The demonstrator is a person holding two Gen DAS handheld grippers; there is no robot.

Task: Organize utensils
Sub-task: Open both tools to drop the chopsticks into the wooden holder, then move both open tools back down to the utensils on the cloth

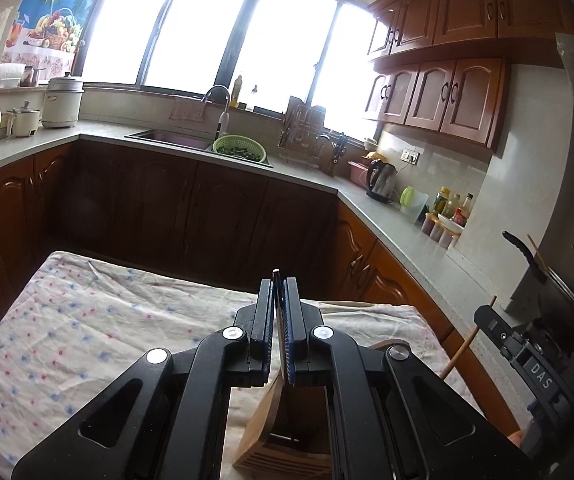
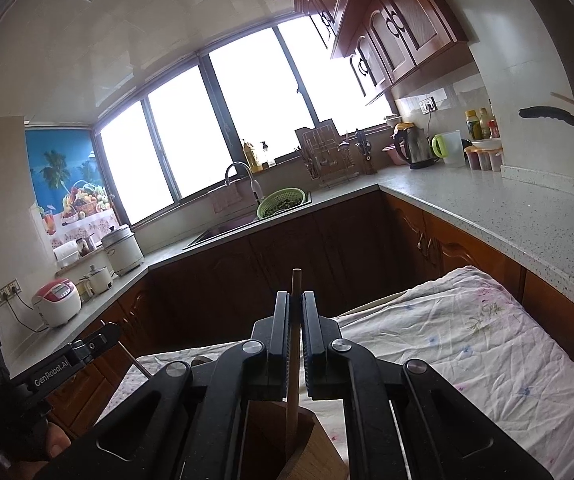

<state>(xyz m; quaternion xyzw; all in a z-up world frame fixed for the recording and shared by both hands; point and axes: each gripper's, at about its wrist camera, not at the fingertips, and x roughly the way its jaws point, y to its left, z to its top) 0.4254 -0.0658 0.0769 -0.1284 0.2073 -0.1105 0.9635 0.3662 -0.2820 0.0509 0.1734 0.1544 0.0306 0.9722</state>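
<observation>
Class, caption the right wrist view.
Right gripper shut on wooden stick, lowering it into wooden holder.

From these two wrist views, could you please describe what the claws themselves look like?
Both are matte black plastic with angular linkage arms and round silver pivot bolts. The left claw has blue ribbed pads on its flat fingers; the right claw has dark ribbed pads. White lettering marks the bodies: "GenRobot.AI" on the left, "DAS" on the right.

"DAS" on right gripper (image 1: pixel 543 376); "GenRobot.AI" on left gripper (image 2: pixel 53 374)

a wooden stick (image 2: pixel 296 344) is clamped upright by the right gripper (image 2: pixel 296 300), its lower end inside the wooden holder (image 2: pixel 307 448) on the cloth-covered surface (image 2: pixel 467 344).
</observation>
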